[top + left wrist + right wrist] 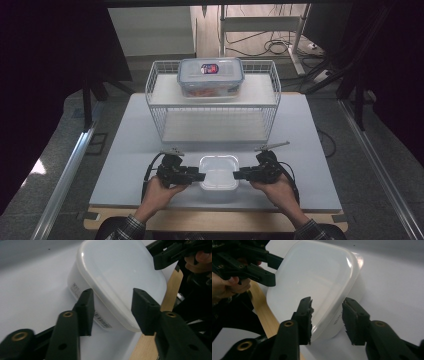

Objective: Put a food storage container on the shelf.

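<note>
The white box [218, 172] sits low in the middle of the frame on the table [125, 150]. The left gripper [199, 176] and right gripper [236, 175] face it from both sides, equally near. Their fingers straddle its rim, whether pinching I cannot tell.

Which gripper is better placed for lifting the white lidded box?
Neither alone; left gripper and right gripper flank the white box symmetrically, each with jaws straddling its rim. Probably a two-handed lift.

White table [125, 150] w/ wire rack [160, 95] at back, white lidded tub [218, 170] near front edge.
</note>
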Available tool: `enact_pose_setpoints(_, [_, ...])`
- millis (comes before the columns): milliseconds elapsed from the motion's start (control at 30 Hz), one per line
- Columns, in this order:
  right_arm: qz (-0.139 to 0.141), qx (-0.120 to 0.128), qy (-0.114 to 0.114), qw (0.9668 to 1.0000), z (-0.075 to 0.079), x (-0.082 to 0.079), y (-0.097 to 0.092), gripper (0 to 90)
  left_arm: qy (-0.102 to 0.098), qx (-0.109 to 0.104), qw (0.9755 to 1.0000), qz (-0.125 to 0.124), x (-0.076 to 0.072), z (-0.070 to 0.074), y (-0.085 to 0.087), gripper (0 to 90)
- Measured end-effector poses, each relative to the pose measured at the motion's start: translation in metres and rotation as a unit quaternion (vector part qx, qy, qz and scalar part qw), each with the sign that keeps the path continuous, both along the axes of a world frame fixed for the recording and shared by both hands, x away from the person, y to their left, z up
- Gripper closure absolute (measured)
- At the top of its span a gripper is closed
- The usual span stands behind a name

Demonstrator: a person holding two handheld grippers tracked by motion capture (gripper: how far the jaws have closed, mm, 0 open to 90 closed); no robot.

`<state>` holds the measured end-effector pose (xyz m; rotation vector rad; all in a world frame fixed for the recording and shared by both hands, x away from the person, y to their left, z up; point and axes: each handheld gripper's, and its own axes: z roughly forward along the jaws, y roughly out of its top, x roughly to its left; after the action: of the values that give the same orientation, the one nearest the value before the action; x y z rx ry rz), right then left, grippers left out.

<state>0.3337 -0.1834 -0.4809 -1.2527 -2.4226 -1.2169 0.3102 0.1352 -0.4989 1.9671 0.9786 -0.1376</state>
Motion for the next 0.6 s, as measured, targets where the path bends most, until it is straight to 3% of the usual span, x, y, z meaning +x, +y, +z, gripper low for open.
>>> enact_pose_setpoints(167, [-0.018, 0.002, -0.014, 0.9998, 0.0057, -0.0021, 0.0009, 70.6, -0.016, -0.005, 0.9991, 0.038, -0.0014, 0.0049, 0.0022, 66.3])
enact_pose_setpoints(333, [-0.037, 0.030, -0.018, 0.9987, 0.0051, -0.0014, -0.0012, 79.3, -0.015, -0.018, 0.9978, 0.062, -0.0038, 0.0067, 0.0076, 76.7])
enact_pose_setpoints(500, [-0.043, 0.019, -0.043, 0.9980, 0.0060, -0.0034, 0.0025, 78.7, -0.013, -0.022, 0.9968, 0.075, -0.0058, 0.0061, 0.0071, 78.2])
enact_pose_setpoints(600, [-0.049, 0.006, -0.065, 0.9967, 0.0058, -0.0047, 0.0052, 78.1, -0.027, -0.007, 0.9961, 0.083, -0.0075, 0.0081, 0.0033, 79.1])
